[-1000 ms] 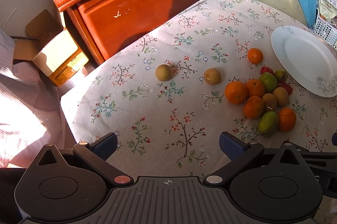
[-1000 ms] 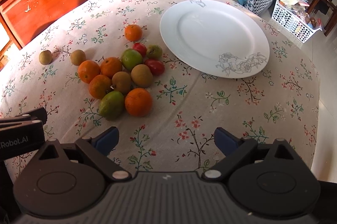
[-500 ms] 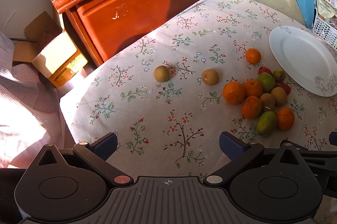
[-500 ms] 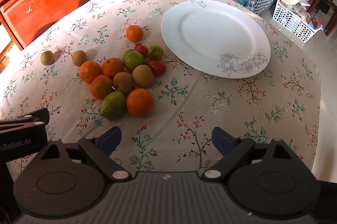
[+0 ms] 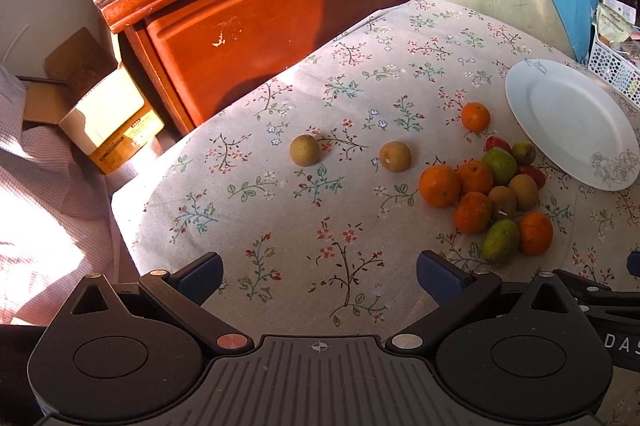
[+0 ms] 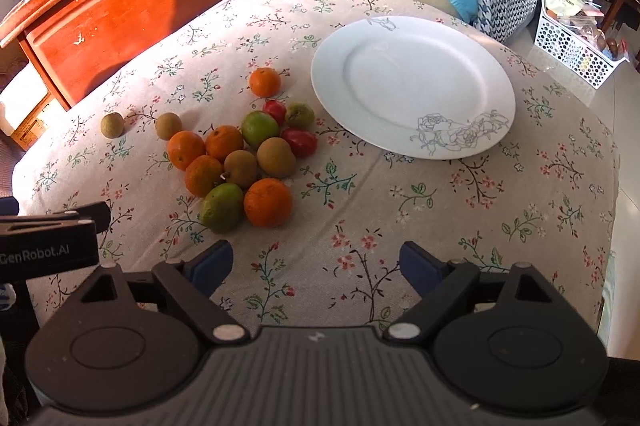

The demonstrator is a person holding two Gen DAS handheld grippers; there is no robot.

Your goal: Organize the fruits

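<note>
Fruit cluster (image 6: 240, 157) lying on the floral tablecloth (image 6: 460, 218), just left of the empty white plate (image 6: 412, 85). Right gripper (image 6: 316, 262) closing, nothing between its jaws; left gripper (image 5: 318, 276) held wide, empty.

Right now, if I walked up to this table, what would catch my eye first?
Probably the fruit pile: oranges, green and brown fruit huddled on the flowered cloth, with two brown ones strayed off to its left. Just right of the pile sits a big white plate, bare. Near you, the right gripper hangs over the cloth, its jaws closing on nothing.
</note>
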